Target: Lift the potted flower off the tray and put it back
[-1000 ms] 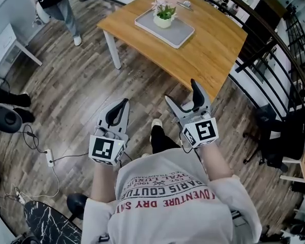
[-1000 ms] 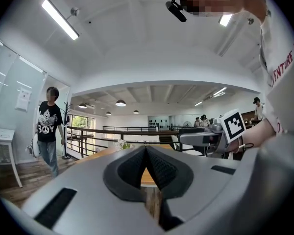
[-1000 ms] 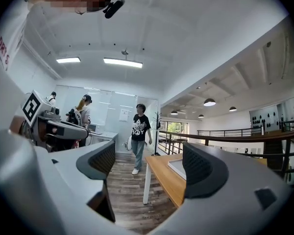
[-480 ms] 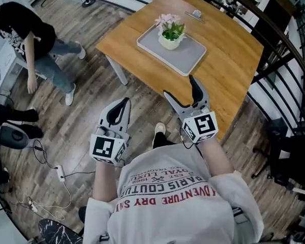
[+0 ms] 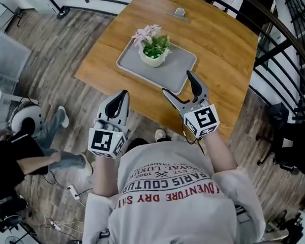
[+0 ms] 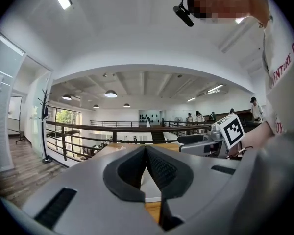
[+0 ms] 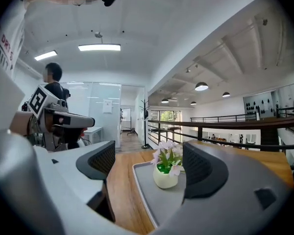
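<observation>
Both grippers have come forward since the earlier frame, from over the floor to the near edge of the table (image 5: 218, 44), and the tray now lies much closer ahead of them. A person (image 5: 20, 161) who was at the far left has dropped to the near left of the head view.

The table is pale brown wood, set on a floor (image 5: 56, 50) of grey-brown planks. A black railing (image 5: 274, 39) curves round its right and far sides. A small metal object (image 5: 179, 12) lies near the table's far edge. The white ceiling carries strip lights (image 7: 99, 47).

The grey tray (image 5: 178, 67) sits toward the near left of the table. The potted flower (image 5: 152, 52) stands upright on the tray's left half, pink blooms over a pale pot, touched by neither gripper.

The left gripper (image 5: 123, 94) has its jaws pressed together with nothing between them, and its tip is at the table's near edge, left of the tray. The right gripper (image 5: 177, 83) has its jaws spread wide and grips nothing. It hangs over the near edge of the table by the tray's near corner, and its own view frames the potted flower (image 7: 166, 173) between the jaws, well ahead of them.
</observation>
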A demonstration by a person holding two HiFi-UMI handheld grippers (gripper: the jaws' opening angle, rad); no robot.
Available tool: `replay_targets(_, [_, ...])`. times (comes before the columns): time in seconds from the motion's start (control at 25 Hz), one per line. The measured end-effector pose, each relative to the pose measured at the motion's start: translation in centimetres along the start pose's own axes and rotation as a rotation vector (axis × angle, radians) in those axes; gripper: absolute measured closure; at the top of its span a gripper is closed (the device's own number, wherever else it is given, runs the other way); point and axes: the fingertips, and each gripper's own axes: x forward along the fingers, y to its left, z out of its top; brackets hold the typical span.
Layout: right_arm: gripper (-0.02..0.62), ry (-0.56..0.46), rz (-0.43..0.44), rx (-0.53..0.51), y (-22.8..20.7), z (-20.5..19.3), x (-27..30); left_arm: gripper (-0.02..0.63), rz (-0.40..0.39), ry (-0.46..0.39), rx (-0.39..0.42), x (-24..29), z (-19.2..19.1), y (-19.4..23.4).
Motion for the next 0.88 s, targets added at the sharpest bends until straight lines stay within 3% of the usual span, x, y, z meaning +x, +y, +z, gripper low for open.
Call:
replay_targets(0.16, [0.178,0.046,-0.015,0.027,-2.9,-1.4,3.5,0.594,-0.071,0.034,0.001,5.3,-0.6,2.1])
replay_targets(0.56, [0.153,0.234,-0.106,0.045,-5.4,-7.2,11.0,0.594,-0.368,0.068,0.002,14.5,-1.3,7.7])
replay_targets(0.88, [0.152,0.34,-0.117,0.077,-7.4,-13.8,15.2,0.594,-0.532,0.121,-0.04,18.1,-5.8,10.2])
